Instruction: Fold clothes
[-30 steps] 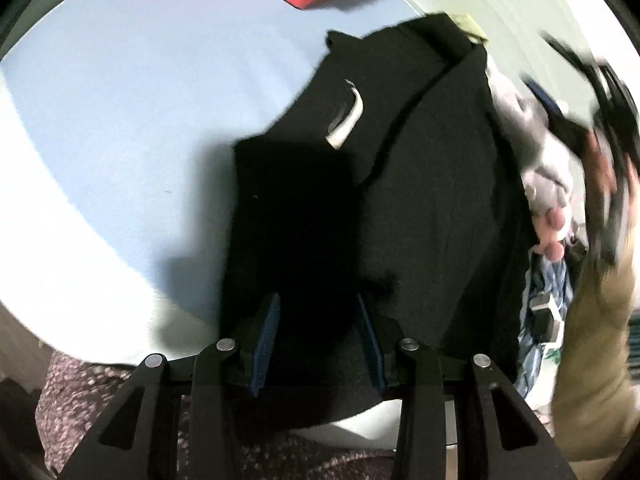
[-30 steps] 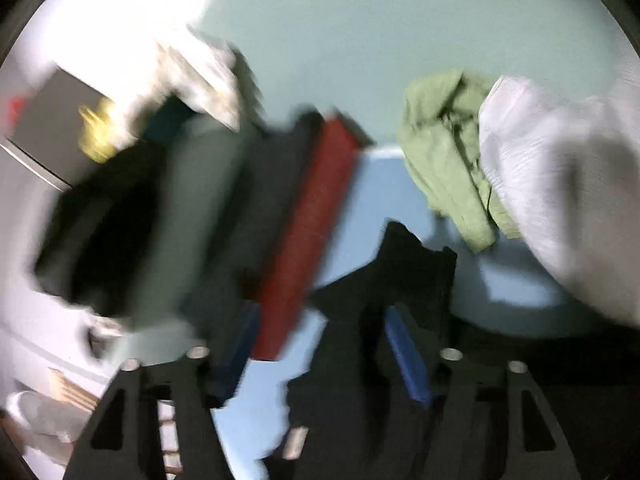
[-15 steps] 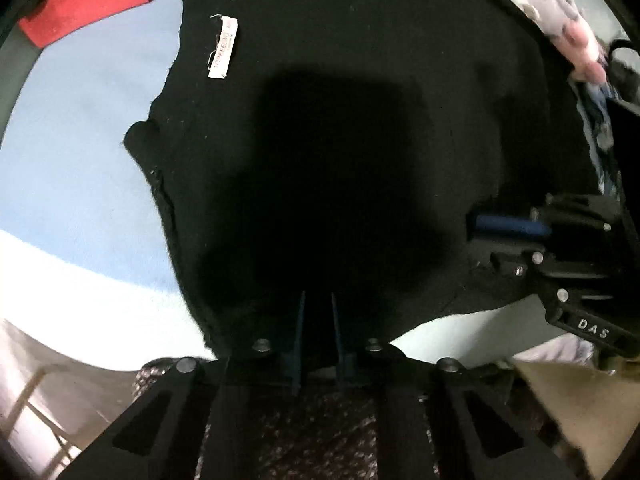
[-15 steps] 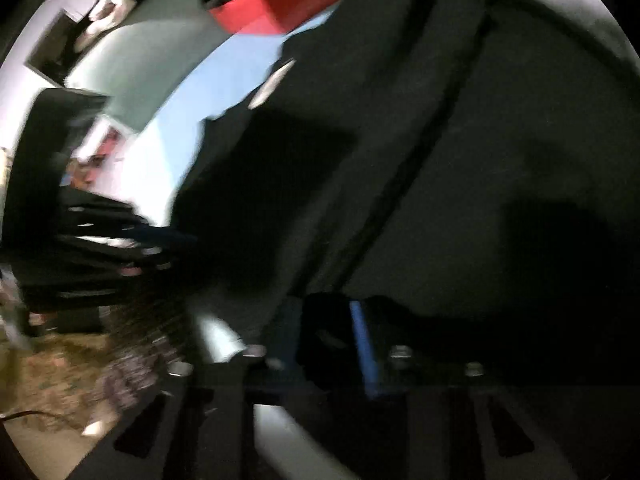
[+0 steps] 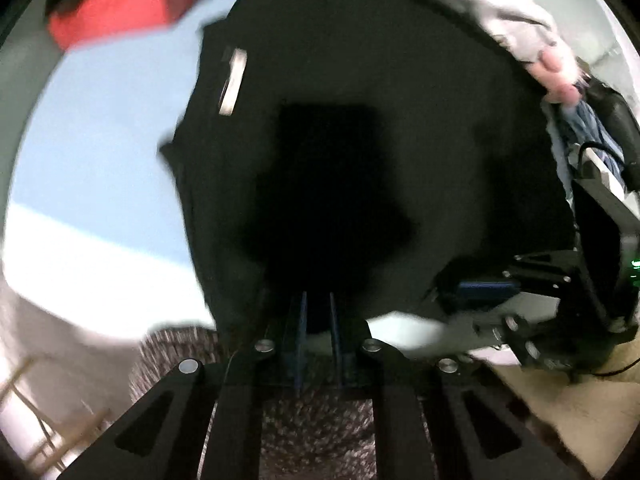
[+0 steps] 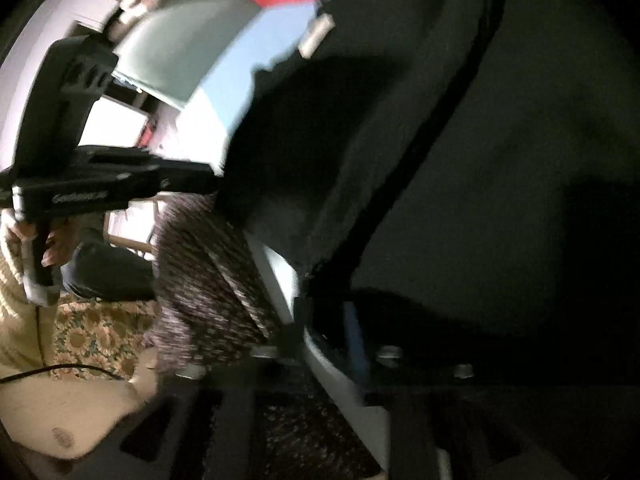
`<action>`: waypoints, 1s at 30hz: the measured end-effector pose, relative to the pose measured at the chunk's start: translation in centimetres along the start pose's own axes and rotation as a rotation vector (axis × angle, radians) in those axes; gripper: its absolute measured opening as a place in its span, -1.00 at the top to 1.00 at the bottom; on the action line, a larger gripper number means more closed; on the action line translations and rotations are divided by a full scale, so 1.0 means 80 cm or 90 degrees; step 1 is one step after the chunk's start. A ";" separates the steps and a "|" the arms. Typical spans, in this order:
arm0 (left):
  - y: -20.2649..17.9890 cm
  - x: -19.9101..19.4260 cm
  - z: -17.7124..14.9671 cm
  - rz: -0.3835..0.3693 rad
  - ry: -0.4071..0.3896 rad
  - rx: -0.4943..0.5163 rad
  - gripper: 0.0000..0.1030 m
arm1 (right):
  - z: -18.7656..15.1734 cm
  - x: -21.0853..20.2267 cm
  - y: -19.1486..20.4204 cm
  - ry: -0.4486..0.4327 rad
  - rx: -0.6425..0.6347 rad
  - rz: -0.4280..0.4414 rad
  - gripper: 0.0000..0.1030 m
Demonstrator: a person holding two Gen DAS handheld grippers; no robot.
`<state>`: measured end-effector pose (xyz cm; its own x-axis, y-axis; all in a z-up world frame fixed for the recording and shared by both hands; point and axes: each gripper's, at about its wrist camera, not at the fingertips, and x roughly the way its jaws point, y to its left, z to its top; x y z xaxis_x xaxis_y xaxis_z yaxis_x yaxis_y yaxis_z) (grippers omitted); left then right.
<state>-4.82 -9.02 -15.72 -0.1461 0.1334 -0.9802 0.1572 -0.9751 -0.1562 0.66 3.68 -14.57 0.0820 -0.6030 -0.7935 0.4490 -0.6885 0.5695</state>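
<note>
A black garment (image 5: 360, 80) lies spread on the light blue bed (image 5: 100, 140), with a white label (image 5: 234, 80) near its far left corner. My left gripper (image 5: 318, 312) is shut on the garment's near hem, which is pinched between the narrow blue pads. To its right, my right gripper (image 5: 468, 300) sits at the same hem. Its jaws are opening, and pale sheet shows between them. In the right wrist view the black garment (image 6: 500, 160) fills the right side. A bunch of hem lies between the right gripper (image 6: 324, 320) fingers. The left gripper (image 6: 208, 178) reaches in from the left.
A red folded item (image 5: 116, 12) lies at the far left of the bed. A grey and pink soft item (image 5: 556, 76) sits at the garment's far right. Dark speckled knit cloth (image 5: 312, 420) hangs below the near bed edge. A hand (image 6: 24, 236) holds the left gripper's handle.
The left gripper closed on the hem and lifted it a little. The right gripper swung down from the far piles to the hem beside the left one.
</note>
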 end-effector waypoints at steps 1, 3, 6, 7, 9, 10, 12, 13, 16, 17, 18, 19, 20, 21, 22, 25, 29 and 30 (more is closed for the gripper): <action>-0.004 0.001 0.007 0.010 -0.006 0.012 0.78 | 0.001 -0.008 -0.001 -0.012 0.004 0.009 0.27; -0.002 0.014 0.008 0.018 0.000 0.011 0.78 | 0.006 -0.016 -0.016 -0.035 0.026 -0.005 0.25; -0.008 0.053 0.011 0.037 0.041 0.001 0.78 | 0.002 0.003 -0.036 -0.012 0.057 -0.018 0.25; -0.004 0.064 0.006 0.053 0.063 -0.001 0.78 | -0.006 0.010 -0.038 0.009 0.060 -0.020 0.27; 0.007 0.069 -0.014 0.060 0.079 -0.008 0.78 | -0.021 0.024 -0.034 0.032 0.036 -0.037 0.28; 0.012 0.070 -0.026 0.071 0.097 -0.012 0.78 | -0.025 0.022 -0.028 0.024 0.019 -0.046 0.28; 0.021 0.074 -0.050 0.097 0.138 -0.015 0.78 | -0.028 0.021 -0.030 0.033 0.025 -0.035 0.28; 0.021 0.074 -0.057 0.100 0.140 -0.010 0.79 | -0.028 0.020 -0.031 0.039 0.029 -0.028 0.28; 0.022 0.065 -0.067 0.101 0.132 0.000 0.79 | -0.018 0.007 -0.044 0.048 0.055 0.001 0.26; 0.024 0.057 -0.064 0.092 0.128 -0.007 0.78 | -0.010 -0.008 -0.052 0.031 0.065 0.003 0.26; 0.026 0.050 -0.060 0.083 0.125 -0.014 0.78 | 0.000 -0.029 -0.062 -0.003 0.073 -0.011 0.26; 0.028 0.042 -0.057 0.074 0.121 -0.021 0.78 | 0.010 -0.052 -0.072 -0.039 0.079 -0.026 0.23; 0.029 0.026 -0.050 0.058 0.101 -0.021 0.78 | 0.019 -0.074 -0.090 -0.070 0.099 -0.069 0.16; 0.029 0.007 -0.041 0.037 0.072 -0.018 0.78 | 0.028 -0.096 -0.109 -0.099 0.121 -0.117 0.11; 0.030 -0.009 -0.032 0.021 0.048 -0.017 0.78 | 0.037 -0.118 -0.128 -0.129 0.142 -0.164 0.00; 0.047 -0.046 0.004 -0.030 -0.034 -0.045 0.75 | 0.057 -0.143 -0.212 -0.107 0.257 -0.270 0.23; 0.050 -0.038 0.091 -0.011 -0.099 -0.118 0.01 | 0.087 -0.186 -0.239 -0.149 0.307 -0.248 0.27; 0.037 -0.027 0.124 -0.006 -0.110 -0.132 0.01 | 0.099 -0.193 -0.226 -0.168 0.270 -0.256 0.24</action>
<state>-13.72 -13.97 -12.83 -0.3103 0.0931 -0.9461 0.3486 -0.9147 -0.2044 -15.78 22.28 -10.90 -0.2657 -0.3059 -0.9142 0.0032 -0.9486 0.3165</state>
